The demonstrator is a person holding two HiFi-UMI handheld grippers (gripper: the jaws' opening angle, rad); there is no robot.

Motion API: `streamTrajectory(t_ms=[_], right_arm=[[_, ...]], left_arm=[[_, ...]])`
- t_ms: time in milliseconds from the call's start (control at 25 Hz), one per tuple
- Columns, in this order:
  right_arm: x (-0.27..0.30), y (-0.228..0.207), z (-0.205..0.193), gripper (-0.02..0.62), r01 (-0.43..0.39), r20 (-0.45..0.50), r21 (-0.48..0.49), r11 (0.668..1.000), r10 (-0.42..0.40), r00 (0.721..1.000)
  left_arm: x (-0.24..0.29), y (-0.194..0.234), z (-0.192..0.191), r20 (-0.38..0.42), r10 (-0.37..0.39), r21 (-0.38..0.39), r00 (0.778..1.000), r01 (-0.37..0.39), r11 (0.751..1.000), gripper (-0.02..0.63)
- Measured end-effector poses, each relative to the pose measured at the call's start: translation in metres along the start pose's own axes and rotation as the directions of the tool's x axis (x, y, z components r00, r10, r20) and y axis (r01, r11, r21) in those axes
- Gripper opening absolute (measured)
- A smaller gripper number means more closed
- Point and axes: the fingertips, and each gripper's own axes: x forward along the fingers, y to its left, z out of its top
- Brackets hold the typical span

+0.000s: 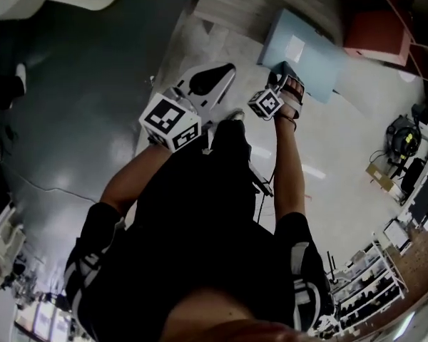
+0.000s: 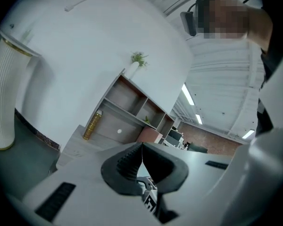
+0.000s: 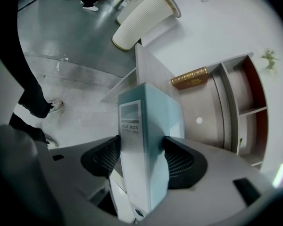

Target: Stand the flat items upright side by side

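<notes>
Right gripper point(image 1: 291, 84) clamped on the file box point(image 1: 299, 52); left gripper point(image 1: 225, 73) clenched, empty.

Pale floor point(image 1: 328, 155) underneath, wooden shelf unit point(image 3: 228, 102) beyond the box in the right gripper view. Light blue file box point(image 3: 148, 145) sits upright between the right gripper point(image 3: 141, 157) pads, labelled spine toward the camera, pads pressing on both sides. Left gripper point(image 2: 142, 150) jaws are together with nothing between them. Gold bottle point(image 3: 188, 77) on the shelf unit's top.
</notes>
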Motion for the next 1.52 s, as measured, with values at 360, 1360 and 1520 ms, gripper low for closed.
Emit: streamTrajectory(t_ms=[360, 1360, 1520], right_arm=[[-0.082, -0.055, 0.041, 0.303, -0.077, 0.255, 0.275, 0.958, 0.004, 0.967], [-0.117, -0.197, -0.144, 0.302, -0.315, 0.416, 0.899, 0.306, -0.369, 0.831], [-0.100, -0.206, -0.167, 0.302, -0.320, 0.402, 0.910, 0.263, -0.374, 0.836]], left_arm=[[-0.005, -0.030, 0.024, 0.018, -0.024, -0.002, 1.000, 0.024, 1.000, 0.025], [0.113, -0.108, 0.063, -0.001, -0.146, 0.068, 0.989, 0.146, 0.987, 0.025], [0.139, -0.119, 0.066, -0.012, -0.164, 0.060, 0.986, 0.164, 0.985, 0.025]])
